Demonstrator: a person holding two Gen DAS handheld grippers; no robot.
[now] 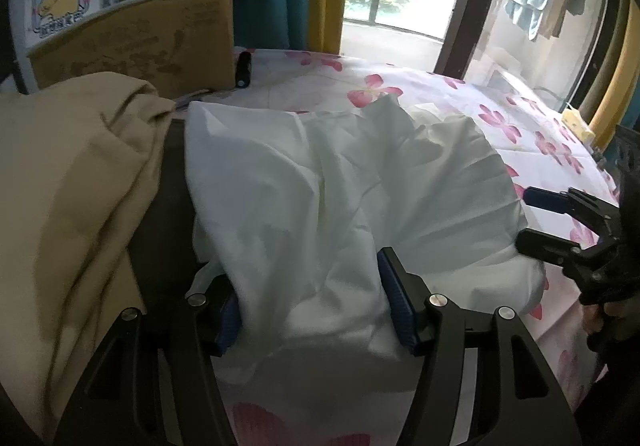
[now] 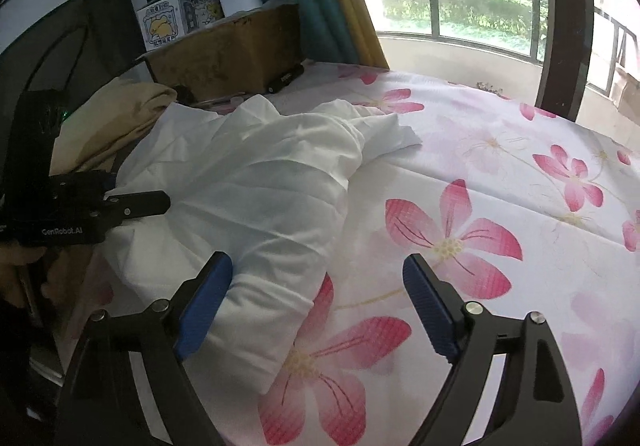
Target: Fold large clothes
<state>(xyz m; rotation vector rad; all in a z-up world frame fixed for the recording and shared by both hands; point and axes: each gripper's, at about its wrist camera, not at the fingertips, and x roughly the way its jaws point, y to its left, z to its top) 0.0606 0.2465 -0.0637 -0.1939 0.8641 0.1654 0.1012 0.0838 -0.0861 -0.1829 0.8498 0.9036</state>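
A crumpled white garment (image 1: 320, 182) lies bunched on the flower-print bed sheet (image 1: 440, 98). My left gripper (image 1: 312, 310) stands open over its near edge, and loose white cloth lies between the blue pads (image 1: 394, 298). The left pad is partly hidden under a fold. In the right wrist view the same white garment (image 2: 248, 182) fills the left half. My right gripper (image 2: 316, 308) is wide open, its left pad (image 2: 204, 306) against the garment's near corner, with sheet (image 2: 520, 150) between the jaws. Each gripper shows in the other's view: the right gripper (image 1: 528, 222) and the left gripper (image 2: 132, 192).
A beige cloth pile (image 1: 72, 174) and a dark garment (image 1: 164, 214) lie left of the white one. Behind stand a cardboard box (image 1: 140, 46), a cartoon-printed white box (image 1: 56, 6) and a small black object (image 1: 243, 70). Curtains and a window (image 2: 460, 6) close the far side.
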